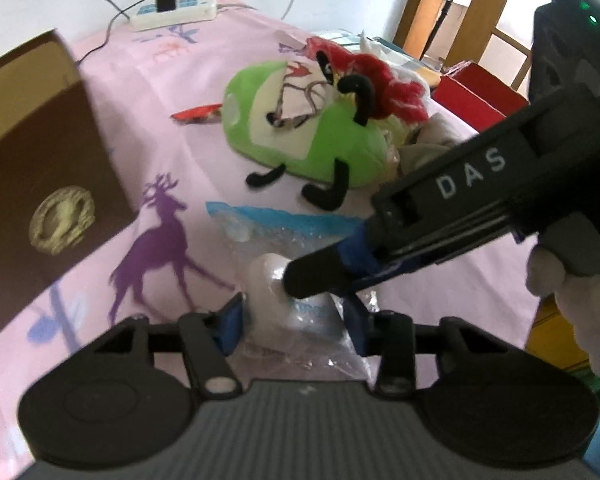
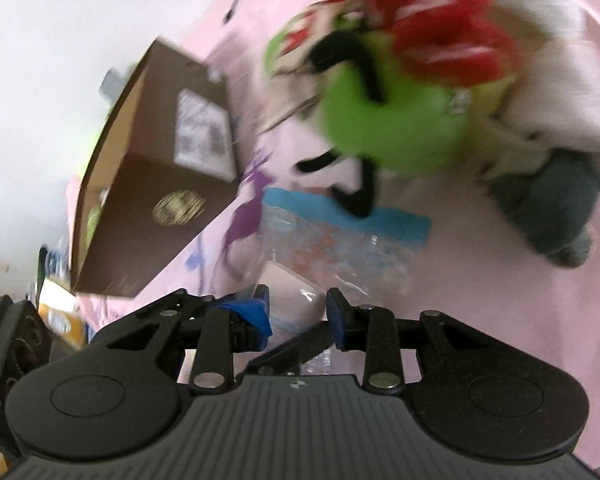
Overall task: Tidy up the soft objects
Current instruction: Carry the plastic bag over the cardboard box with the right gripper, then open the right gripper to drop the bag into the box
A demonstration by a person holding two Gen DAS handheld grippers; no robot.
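A clear plastic bag [image 1: 284, 240] with a blue top strip lies on the pink cloth; a white soft lump [image 1: 266, 284] is inside it. My left gripper [image 1: 292, 320] is shut on the bag's near end around the white lump. My right gripper [image 1: 296, 280] reaches in from the right, its tip against the same lump. In the blurred right wrist view the right gripper [image 2: 296, 312] holds the bag [image 2: 340, 248] between its jaws. A green plush toy [image 1: 300, 128] with black limbs and red yarn hair [image 1: 384, 80] lies beyond the bag.
A brown cardboard box [image 1: 40, 168] stands at the left, open in the right wrist view [image 2: 152, 184]. A power strip [image 1: 172, 12] sits at the far edge. A red wrapper [image 1: 198, 114], a red box [image 1: 476, 92] and grey cloth [image 2: 556, 204] lie around.
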